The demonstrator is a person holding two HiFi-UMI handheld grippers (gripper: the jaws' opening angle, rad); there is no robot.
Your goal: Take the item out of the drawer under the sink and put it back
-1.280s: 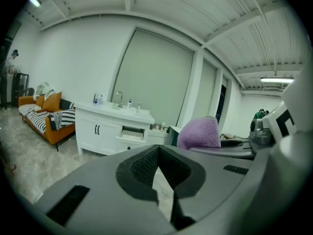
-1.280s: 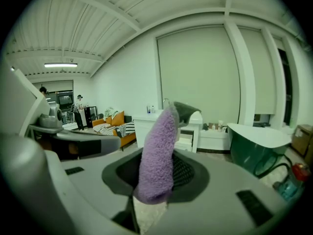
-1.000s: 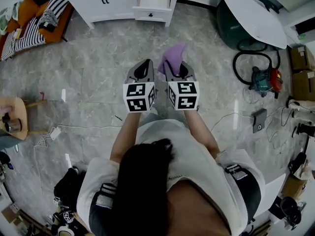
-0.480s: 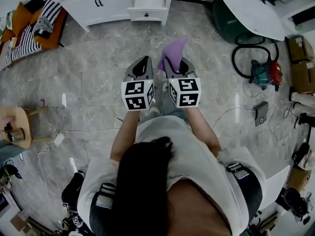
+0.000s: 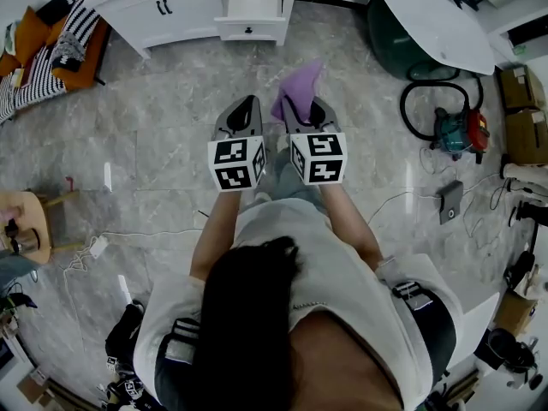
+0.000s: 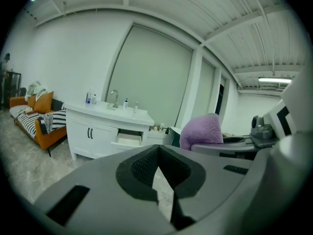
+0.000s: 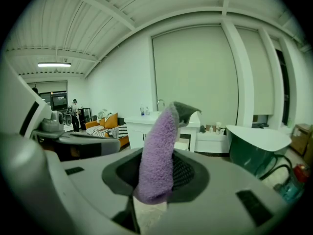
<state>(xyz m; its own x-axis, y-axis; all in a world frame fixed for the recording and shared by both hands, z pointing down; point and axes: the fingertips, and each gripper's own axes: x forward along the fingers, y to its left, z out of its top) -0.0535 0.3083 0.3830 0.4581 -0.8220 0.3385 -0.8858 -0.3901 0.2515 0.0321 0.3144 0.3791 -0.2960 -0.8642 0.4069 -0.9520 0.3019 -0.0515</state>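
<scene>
We've got the cloth (image 5: 299, 82) out, clenched in R gripper (image 5: 295, 108); L gripper (image 5: 247, 105) closed, empty; drawer (image 5: 252, 8) open, return not yet done.

Grey marble floor (image 5: 154, 144) bears white vanity (image 5: 184, 20); vacuum cleaner (image 5: 458, 135); orange sofa (image 5: 92, 54)

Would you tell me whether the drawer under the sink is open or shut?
Open: the drawer juts out from the white cabinet front, its pale inside visible from above in the head view.
</scene>
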